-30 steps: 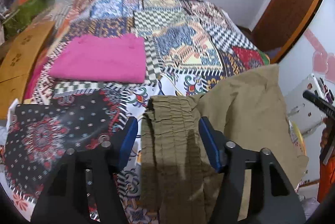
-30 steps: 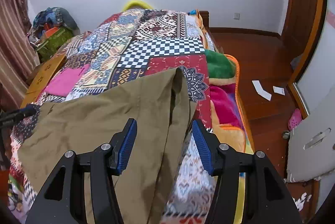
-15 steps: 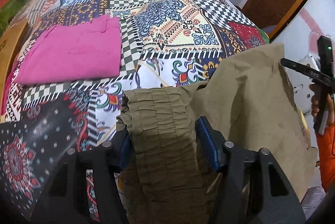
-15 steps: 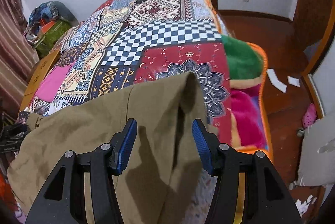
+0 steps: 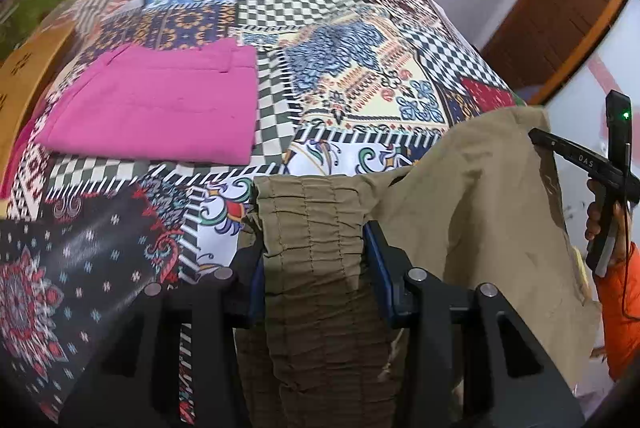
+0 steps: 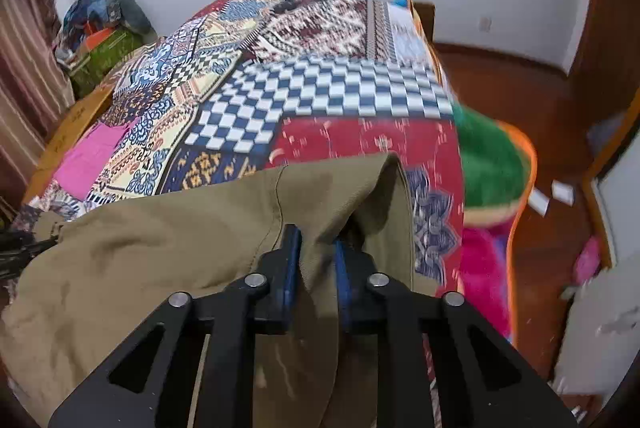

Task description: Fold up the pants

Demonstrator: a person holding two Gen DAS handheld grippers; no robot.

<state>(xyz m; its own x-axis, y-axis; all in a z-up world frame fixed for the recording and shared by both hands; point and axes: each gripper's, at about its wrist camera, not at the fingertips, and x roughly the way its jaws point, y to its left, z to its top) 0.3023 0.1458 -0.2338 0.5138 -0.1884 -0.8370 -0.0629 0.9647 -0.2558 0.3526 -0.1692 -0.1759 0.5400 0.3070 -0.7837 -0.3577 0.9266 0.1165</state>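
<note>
Pants (image 5: 480,196) on the bed (image 5: 340,40), near edge — right tool (image 6: 316,260) clamped on the leg end, left tool (image 5: 314,252) closing on the waistband (image 5: 312,228): seat both bites, then lift evenly.

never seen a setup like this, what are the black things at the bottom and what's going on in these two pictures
Each black frame is a pair of hand-held tongs with blue pads; there is no robot arm. A person holds one in each hand, and a wide-angle camera on each looks forward along its fingers. So one picture comes from the left tongs, the other from the right tongs.

Both look down on a bed under a patchwork bedspread. On it lie a folded pink garment and olive-brown pants.

The left tongs are closing around the pants' gathered waistband, which sits between the pads. The right tongs are shut on a fold of a pant leg. In the left view, the person's other hand and orange sleeve appear at the right edge.
</note>
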